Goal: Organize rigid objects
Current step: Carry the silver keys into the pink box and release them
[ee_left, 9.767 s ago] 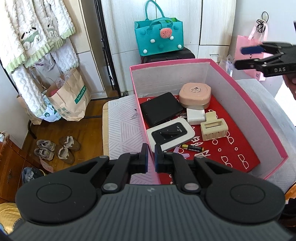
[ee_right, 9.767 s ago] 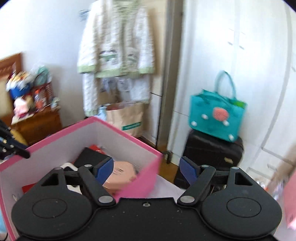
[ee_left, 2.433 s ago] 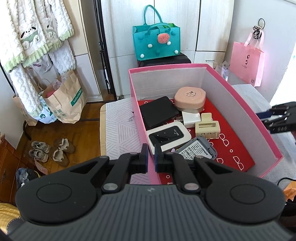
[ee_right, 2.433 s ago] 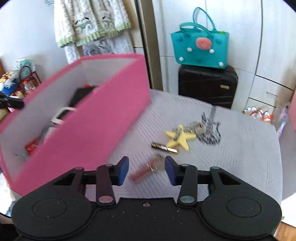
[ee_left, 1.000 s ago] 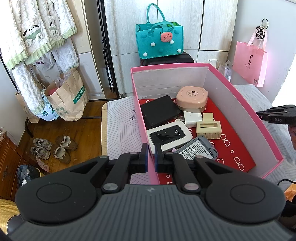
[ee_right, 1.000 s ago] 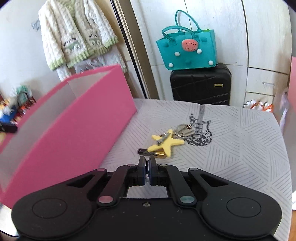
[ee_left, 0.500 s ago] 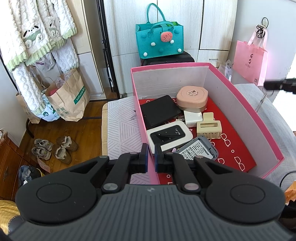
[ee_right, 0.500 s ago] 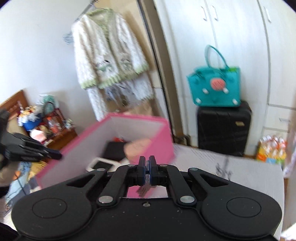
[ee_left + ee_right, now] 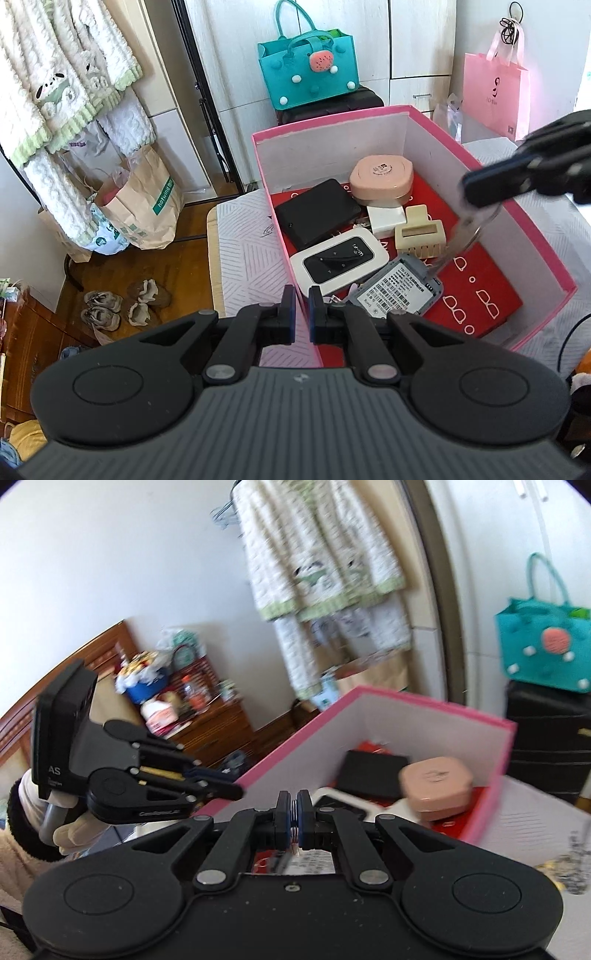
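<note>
A pink box [image 9: 332, 151] stands on the bed. It holds a black wallet [image 9: 317, 212], a pink case [image 9: 382, 179], a white charger [image 9: 386, 221], a beige hair claw [image 9: 421, 234], a white Wi-Fi router [image 9: 338, 260] and a grey battery [image 9: 397, 290]. My left gripper [image 9: 300, 317] is shut on the box's near wall. My right gripper [image 9: 467, 190] hangs over the box's right side, shut on a blurred keyring [image 9: 474, 225] that dangles above the red floor. In the right wrist view the keyring's ring [image 9: 294, 832] sits between the right gripper's [image 9: 294, 812] pads, and the left gripper [image 9: 236, 792] is at the box [image 9: 424, 731] rim.
A teal bag [image 9: 308, 79] sits on a black suitcase behind the box. A pink paper bag [image 9: 495, 96] hangs at the right. A brown paper bag [image 9: 144, 203] and shoes [image 9: 122, 299] are on the wooden floor to the left. Blurred keys [image 9: 554, 867] lie on the bed.
My right gripper rose from the bed with the keyring and swung in over the box. The left gripper has stayed on the box wall.
</note>
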Action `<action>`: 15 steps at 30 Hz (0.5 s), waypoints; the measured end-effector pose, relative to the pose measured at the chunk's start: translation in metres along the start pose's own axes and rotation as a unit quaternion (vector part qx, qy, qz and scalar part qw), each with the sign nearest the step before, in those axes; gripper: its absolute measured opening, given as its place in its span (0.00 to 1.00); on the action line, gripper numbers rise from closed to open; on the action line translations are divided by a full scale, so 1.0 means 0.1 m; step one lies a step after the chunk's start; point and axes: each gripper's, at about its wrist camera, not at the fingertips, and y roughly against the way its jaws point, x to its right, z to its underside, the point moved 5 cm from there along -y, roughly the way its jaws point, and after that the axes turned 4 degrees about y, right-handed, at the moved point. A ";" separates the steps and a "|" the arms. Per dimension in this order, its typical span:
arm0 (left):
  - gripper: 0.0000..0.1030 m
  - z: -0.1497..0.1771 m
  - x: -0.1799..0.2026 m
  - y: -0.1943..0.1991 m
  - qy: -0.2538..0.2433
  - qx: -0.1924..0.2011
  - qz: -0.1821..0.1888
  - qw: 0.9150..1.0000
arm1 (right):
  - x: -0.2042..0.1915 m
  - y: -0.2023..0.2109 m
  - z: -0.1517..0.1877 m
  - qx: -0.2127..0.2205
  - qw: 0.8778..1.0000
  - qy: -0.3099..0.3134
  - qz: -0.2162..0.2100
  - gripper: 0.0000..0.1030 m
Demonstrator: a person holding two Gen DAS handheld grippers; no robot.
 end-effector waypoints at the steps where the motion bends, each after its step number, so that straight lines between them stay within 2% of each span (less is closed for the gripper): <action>1: 0.06 0.00 0.00 0.00 -0.001 0.000 -0.001 1.000 | -0.01 -0.07 0.01 -0.005 1.000 0.002 -0.001 0.06; 8: 0.06 0.01 0.08 0.01 -0.028 0.002 -0.017 0.999 | -0.02 -0.38 0.07 -0.027 1.000 0.003 0.005 0.06; 12: 0.06 0.01 0.11 0.01 -0.034 0.004 -0.022 0.999 | 0.02 -0.28 0.00 -0.007 1.000 -0.014 0.002 0.10; 15: 0.06 0.00 0.09 0.02 -0.030 0.002 -0.017 0.999 | 0.09 -0.14 0.01 0.009 1.000 -0.025 0.017 0.10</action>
